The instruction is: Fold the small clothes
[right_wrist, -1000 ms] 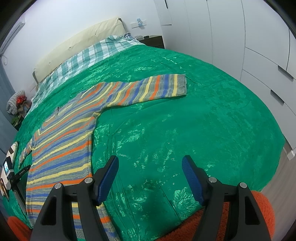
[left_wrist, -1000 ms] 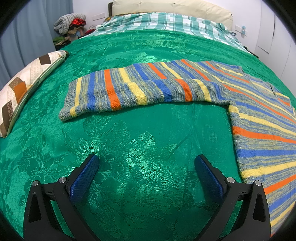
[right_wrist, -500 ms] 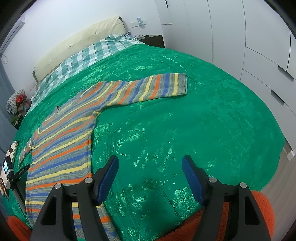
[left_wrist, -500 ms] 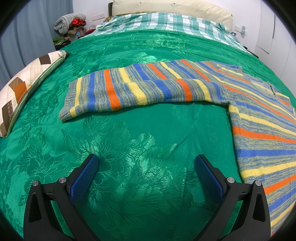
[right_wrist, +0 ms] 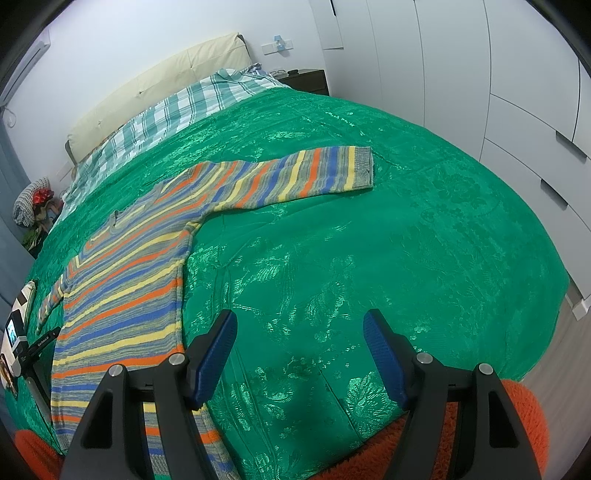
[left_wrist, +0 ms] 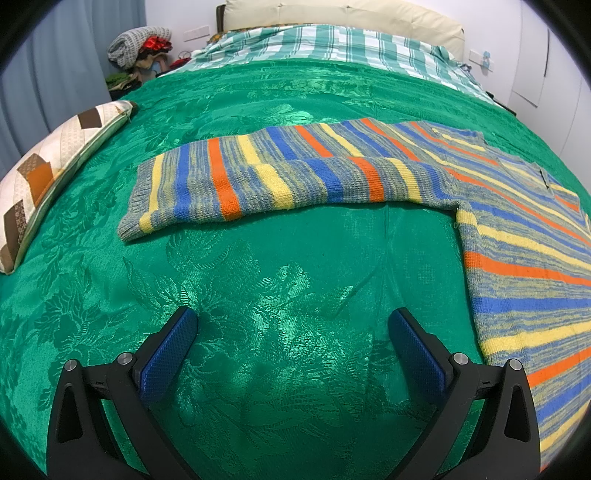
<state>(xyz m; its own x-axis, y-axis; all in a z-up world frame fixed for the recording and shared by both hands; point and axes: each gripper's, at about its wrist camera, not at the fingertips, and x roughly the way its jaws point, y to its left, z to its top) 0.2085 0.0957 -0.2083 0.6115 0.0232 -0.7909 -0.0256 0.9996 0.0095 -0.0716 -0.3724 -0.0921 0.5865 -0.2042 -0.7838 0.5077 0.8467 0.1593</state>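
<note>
Both hand-held grippers gape empty | left point(left_wrist: 293, 325), right point(right_wrist: 300, 326) over bare bedspread point(left_wrist: 295, 258) | sweater point(left_wrist: 295, 177) flat, sleeves outspread

Left view: from my left gripper point(left_wrist: 291, 345), tilted down over the green bedspread point(left_wrist: 295, 280), facing the headboard point(left_wrist: 343, 14).
Right view: from my right gripper point(right_wrist: 300, 341), same tilt, wardrobe point(right_wrist: 480, 74) upper right.
Shared: the striped sweater point(left_wrist: 517, 236) point(right_wrist: 125, 280); probably equally near.

Striped sweater point(right_wrist: 122, 280) (sleeve outstretched) flat on green bedspread point(right_wrist: 406, 229).
</note>
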